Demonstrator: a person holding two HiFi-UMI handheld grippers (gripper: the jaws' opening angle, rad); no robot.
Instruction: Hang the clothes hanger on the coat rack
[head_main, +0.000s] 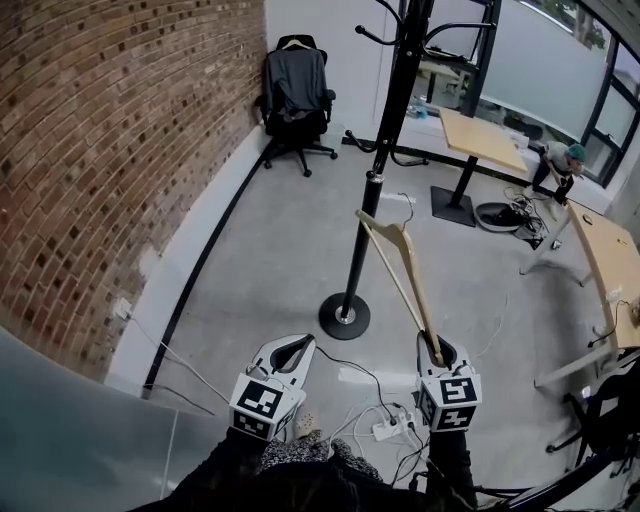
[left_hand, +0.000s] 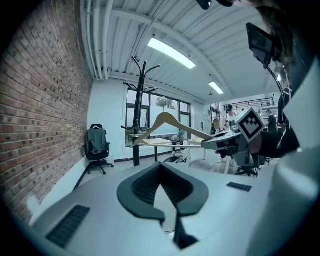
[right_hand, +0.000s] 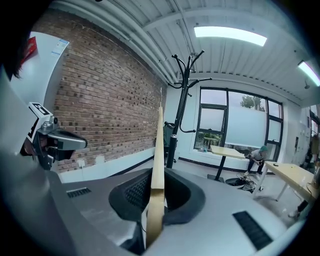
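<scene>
The wooden clothes hanger (head_main: 405, 272) looked light, stiff and smooth, so it would likely swivel if pinched only at an arm's tip. The right gripper (head_main: 437, 352) was clamped on that tip, holding the hanger near the coat rack (head_main: 385, 150), on no peg. Beside it, the left gripper (head_main: 297, 348) had its jaws together, empty. No writing was legible.

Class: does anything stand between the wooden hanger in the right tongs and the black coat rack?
Nothing visible does. The pale wooden clothes hanger, gripped in the right tongs, faces the black metal coat rack with only grey floor between.
</scene>
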